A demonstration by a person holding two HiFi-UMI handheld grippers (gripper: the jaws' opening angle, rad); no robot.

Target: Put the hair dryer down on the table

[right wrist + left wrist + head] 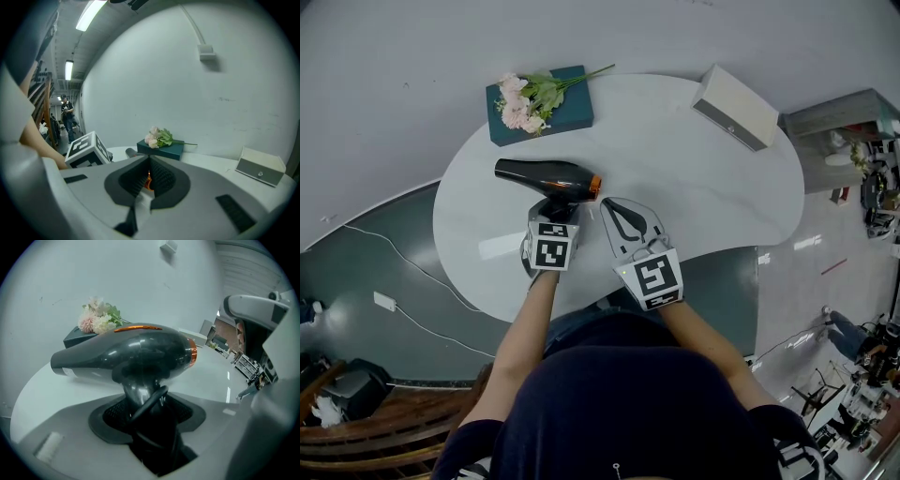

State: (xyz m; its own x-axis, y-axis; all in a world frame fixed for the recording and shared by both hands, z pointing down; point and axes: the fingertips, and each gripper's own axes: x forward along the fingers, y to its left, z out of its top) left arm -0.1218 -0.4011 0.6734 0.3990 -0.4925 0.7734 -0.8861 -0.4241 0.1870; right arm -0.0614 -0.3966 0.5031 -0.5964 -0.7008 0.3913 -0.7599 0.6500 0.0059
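Over the tabletop [703, 178], left gripper [557, 209] clasps the hair dryer [539, 174] handle; lower gently before releasing. Right gripper [611, 211] closed, empty.

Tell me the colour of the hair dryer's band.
Orange band, black hair dryer; left gripper view shows it best.

Hair dryer [546, 176]: glossy black body, with an orange ring [594, 186] at one end.
Table [694, 178]: glossy white top.
Box [574, 111] at the table's far left edge: dark teal.
Flowers [517, 105] on the box: pale pink and white, with green leaves.
Case [736, 108] at the far right edge: off-white top, grey side.
Left gripper [556, 208] and right gripper [609, 206]: light grey shells and black ribbed pads [161, 178].
Marker cubes [551, 246]: white with black square patterns.
Floor [356, 281]: dark grey-green.
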